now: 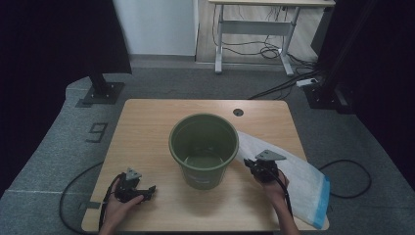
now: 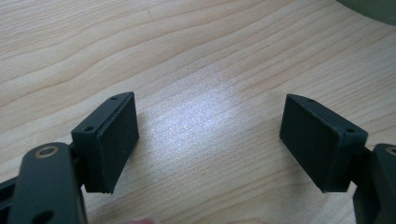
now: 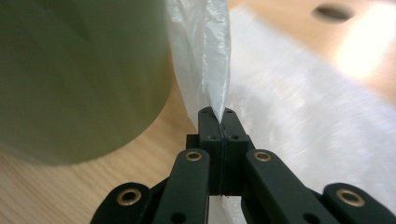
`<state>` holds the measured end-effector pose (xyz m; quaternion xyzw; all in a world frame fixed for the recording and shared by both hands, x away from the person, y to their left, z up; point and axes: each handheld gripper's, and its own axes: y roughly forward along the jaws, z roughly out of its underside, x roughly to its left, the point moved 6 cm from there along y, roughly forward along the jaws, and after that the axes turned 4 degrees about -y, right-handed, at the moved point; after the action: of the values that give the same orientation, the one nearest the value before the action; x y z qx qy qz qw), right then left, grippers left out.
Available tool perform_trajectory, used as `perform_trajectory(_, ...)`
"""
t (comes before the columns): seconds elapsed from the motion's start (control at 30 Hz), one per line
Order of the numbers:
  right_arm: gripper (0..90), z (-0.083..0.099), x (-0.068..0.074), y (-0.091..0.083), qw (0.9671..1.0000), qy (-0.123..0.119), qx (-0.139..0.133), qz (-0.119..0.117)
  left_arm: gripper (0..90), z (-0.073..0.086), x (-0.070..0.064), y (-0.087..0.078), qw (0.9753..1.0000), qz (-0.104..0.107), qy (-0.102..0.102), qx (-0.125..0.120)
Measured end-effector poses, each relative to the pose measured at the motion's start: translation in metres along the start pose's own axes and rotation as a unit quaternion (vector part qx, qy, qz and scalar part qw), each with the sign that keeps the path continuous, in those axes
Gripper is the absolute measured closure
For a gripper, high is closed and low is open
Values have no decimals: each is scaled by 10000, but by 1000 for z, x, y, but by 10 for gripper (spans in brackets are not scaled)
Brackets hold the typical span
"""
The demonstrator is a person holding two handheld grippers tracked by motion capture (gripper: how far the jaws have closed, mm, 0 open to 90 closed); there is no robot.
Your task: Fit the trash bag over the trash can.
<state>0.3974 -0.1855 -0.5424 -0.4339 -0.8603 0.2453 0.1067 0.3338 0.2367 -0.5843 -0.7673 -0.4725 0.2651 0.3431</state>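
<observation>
One thin fold of the white plastic bag (image 3: 212,60) is what I have pinched in my right gripper (image 3: 219,122), the jaws pressed together on it so the film stands up in a ridge between them. In the high view the bag (image 1: 298,171) lies flat on the right part of the table (image 1: 147,127), running from behind the bucket toward the near right corner, where its blue edge (image 1: 323,203) shows. My right gripper (image 1: 250,165) sits at the bag's inner end, just beside the green bucket (image 1: 203,147). That bucket stands upright near the middle of the table, open at the top, and its wall fills the left of the right gripper view (image 3: 79,79). My left gripper (image 1: 149,192) rests low over the near left part of the table, well apart from the bucket. Its jaws are spread wide with nothing between them but bare wood (image 2: 210,130).
</observation>
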Motion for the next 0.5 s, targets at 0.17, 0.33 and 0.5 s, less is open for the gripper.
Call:
perform_trajectory(0.17,886,-13,-13,-26,9980,305,-537,101,193,0,0,0,10000,-24,16,-1)
perform_trajectory(0.33,887,-22,-20,-44,9944,520,-901,197,193,0,0,0,10000,-26,13,-7)
perform_trajectory(0.5,887,-28,-22,-53,9920,584,-1087,255,192,0,0,0,10000,-25,18,-4)
